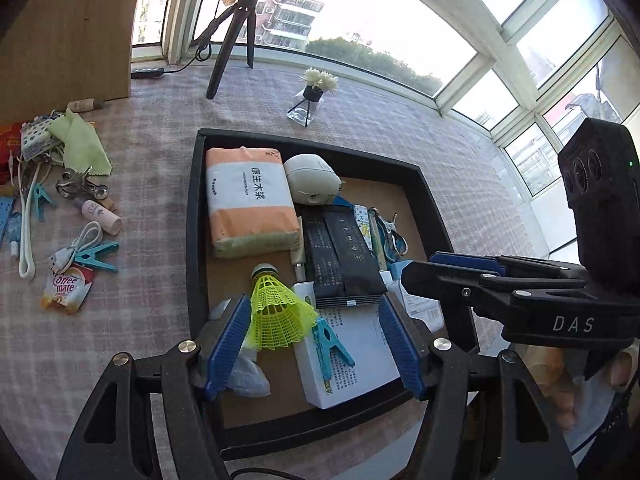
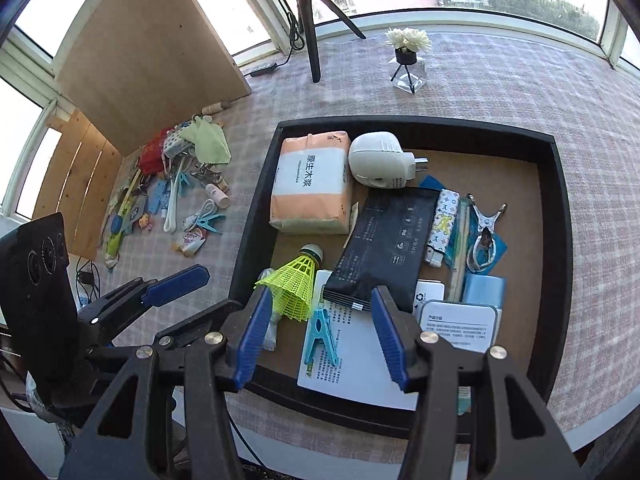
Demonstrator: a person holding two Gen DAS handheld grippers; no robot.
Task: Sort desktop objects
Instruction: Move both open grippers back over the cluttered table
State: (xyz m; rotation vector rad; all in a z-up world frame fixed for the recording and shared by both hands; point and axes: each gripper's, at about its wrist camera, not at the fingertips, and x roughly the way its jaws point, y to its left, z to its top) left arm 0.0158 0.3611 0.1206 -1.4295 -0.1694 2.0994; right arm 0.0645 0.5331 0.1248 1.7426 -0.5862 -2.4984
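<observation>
We see the desk (image 2: 500, 80) under its checked cloth, and on it the black tray (image 2: 560, 216) that holds most of the sorted things. In the tray, from large to small, lie the tissue pack (image 2: 310, 184), the black pouch (image 2: 384, 240), the white leaflet box (image 2: 356, 356), the white plug adapter (image 2: 378, 158), the yellow shuttlecock (image 2: 296, 280) and a teal clothes peg (image 2: 322, 336) resting on the box. Left of the tray a loose pile (image 1: 60, 184) of pegs, cables and sachets sits on the cloth.

Our left hand-held gripper (image 1: 316, 344) hangs over the tray's near edge, tilted down, fingers apart around nothing, the shuttlecock just beside its left pad. Our right hand-held gripper (image 2: 316, 336) hovers above the same corner, fingers apart and empty, the peg between them below
</observation>
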